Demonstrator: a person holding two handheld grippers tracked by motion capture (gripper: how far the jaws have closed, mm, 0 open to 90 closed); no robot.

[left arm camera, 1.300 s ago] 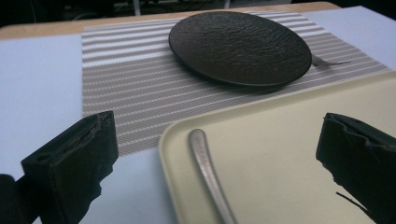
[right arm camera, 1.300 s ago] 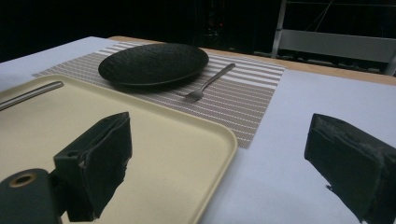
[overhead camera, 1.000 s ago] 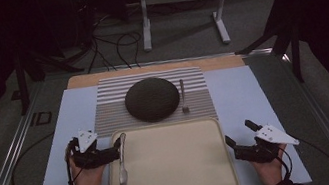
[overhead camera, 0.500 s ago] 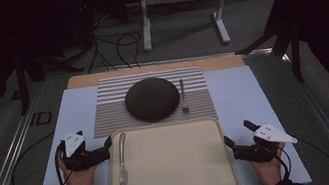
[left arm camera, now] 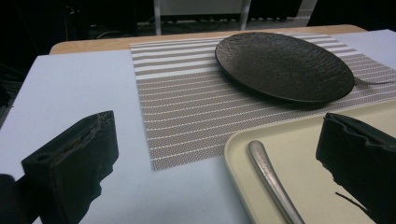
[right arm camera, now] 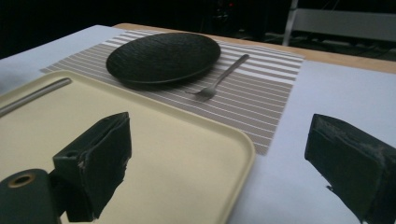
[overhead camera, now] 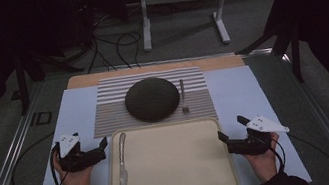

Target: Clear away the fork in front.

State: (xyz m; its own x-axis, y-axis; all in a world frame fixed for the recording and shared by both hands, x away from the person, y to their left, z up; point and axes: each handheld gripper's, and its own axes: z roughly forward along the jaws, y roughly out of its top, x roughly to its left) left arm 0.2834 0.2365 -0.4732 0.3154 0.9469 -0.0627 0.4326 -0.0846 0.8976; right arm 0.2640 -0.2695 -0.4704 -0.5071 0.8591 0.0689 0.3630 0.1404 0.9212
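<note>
The cream rectangular plastic tray (overhead camera: pixel 174 164) lies at the near edge of the pale blue table cover (overhead camera: pixel 74 112), between your two hands, with the silver metal table knife (overhead camera: pixel 121 166) along its left side, blade toward you. Compared with a second ago, when your left gripper (overhead camera: pixel 103 148) sat at the knife's handle, that gripper has pulled back to the left and now rests off the tray's left rim; the knife has stayed on the tray. The left jaws stand wide apart and grip nothing; in the left gripper view one is over the blue cover and the other over the tray corner, with the knife handle (left arm camera: pixel 273 179) between them. Your right gripper (overhead camera: pixel 232 132) has barely moved, sitting just off the tray's right rim, jaws also spread wide and empty.

Beyond the tray, the grey-and-white striped placemat (overhead camera: pixel 105 112) carries the dark round textured plate (overhead camera: pixel 152 98), with the small silver fork (overhead camera: pixel 183 94) just to its right.

In the left gripper view the knife's blade is cut off at the bottom edge, and the plate hides most of the fork. In the right gripper view only a strip of the knife (right arm camera: pixel 32 95) shows at the left edge. The room around the table is too dark to make out.
</note>
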